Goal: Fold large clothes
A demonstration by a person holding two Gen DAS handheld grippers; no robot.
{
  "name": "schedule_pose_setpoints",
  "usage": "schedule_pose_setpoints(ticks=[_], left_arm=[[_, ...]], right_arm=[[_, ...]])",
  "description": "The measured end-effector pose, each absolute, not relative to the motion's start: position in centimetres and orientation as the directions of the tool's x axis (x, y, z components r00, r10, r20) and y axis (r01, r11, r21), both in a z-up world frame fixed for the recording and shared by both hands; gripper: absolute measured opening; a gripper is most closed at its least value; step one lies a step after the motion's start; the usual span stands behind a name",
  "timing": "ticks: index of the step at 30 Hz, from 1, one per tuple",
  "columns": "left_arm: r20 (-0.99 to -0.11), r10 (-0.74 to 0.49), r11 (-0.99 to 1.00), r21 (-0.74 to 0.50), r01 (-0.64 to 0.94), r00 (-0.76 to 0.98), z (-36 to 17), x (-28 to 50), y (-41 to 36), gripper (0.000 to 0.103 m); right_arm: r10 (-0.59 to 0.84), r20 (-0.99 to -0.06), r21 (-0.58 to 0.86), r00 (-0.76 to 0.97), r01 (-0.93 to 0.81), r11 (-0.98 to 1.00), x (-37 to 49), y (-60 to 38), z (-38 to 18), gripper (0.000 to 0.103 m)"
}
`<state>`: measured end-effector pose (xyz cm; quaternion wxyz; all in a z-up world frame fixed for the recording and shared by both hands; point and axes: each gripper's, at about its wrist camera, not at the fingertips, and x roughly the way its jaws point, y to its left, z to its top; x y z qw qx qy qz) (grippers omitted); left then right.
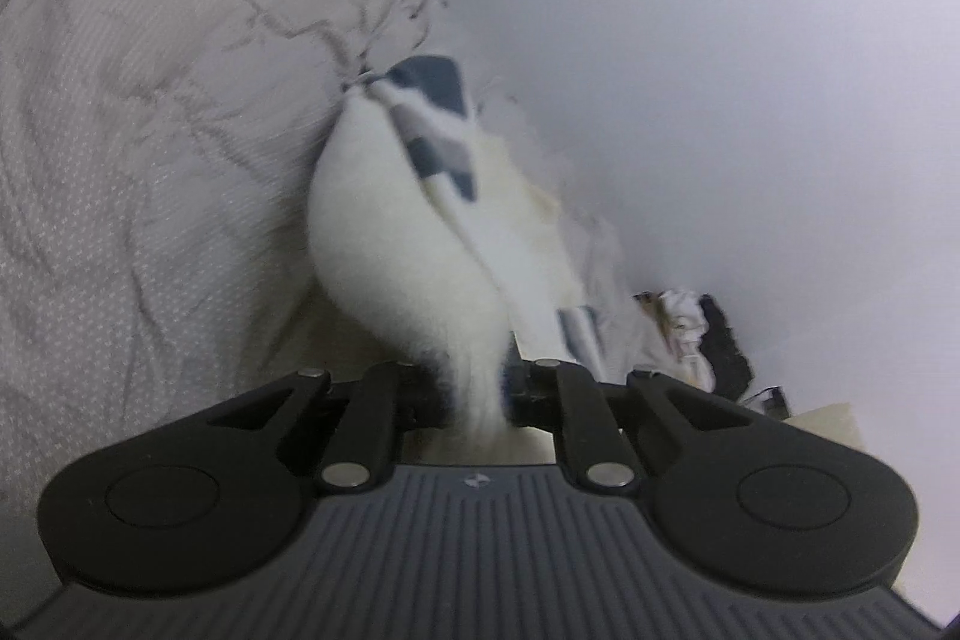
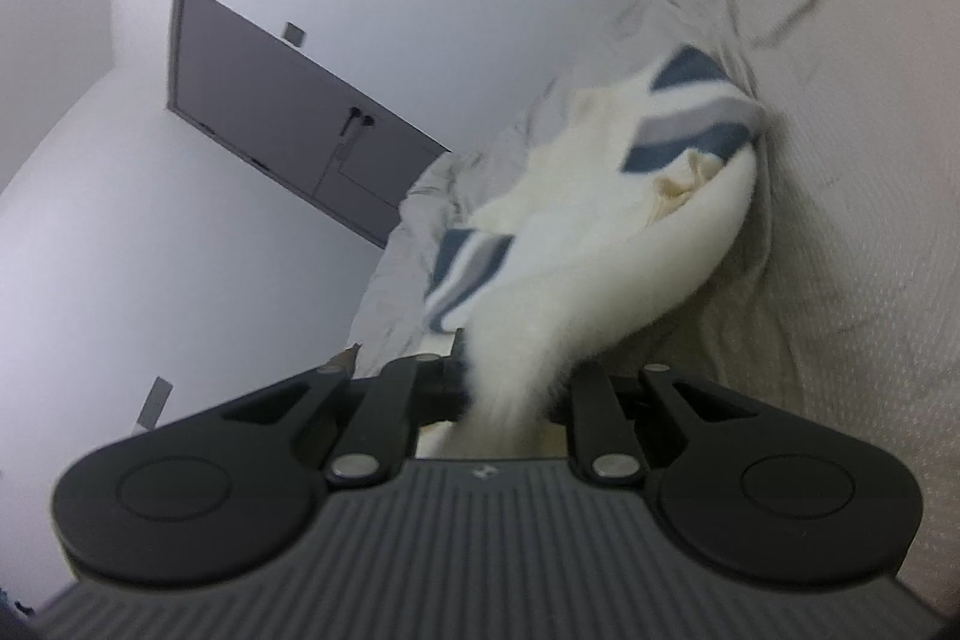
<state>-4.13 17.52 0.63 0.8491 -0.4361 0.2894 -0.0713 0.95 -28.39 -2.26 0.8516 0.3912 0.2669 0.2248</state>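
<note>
each tool, left (image 1: 480, 394) and right (image 2: 510, 394), pinches the white fluffy garment (image 1: 390, 220), which stretches lengthwise away toward the bed (image 1: 150, 130).

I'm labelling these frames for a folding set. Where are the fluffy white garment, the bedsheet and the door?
fluffy white garment (image 1: 396, 232): left wrist view, its white body.
bedsheet (image 1: 150, 130): left wrist view, wrinkled bare part.
door (image 2: 270, 124): right wrist view, its panel.
</note>
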Motion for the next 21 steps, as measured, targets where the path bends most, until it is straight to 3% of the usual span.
schedule_pose_setpoints(ticks=[12, 21], left_arm=[[-0.335, -0.421, 0.629, -0.778, 0.005, 0.843, 5.5, -12.9, 16.2, 0.013], [-0.304, -0.439, 0.637, -0.769, 0.054, 0.845, 6.1, -16.5, 15.5, 0.013]], right_arm=[[0.612, -0.219, 0.751, 0.76, -0.269, 0.603, -5.6, -30.1, 2.5, 0.014], [0.603, -0.224, 0.757, 0.766, -0.253, 0.603, -9.6, -30.8, 2.6, 0.014]])
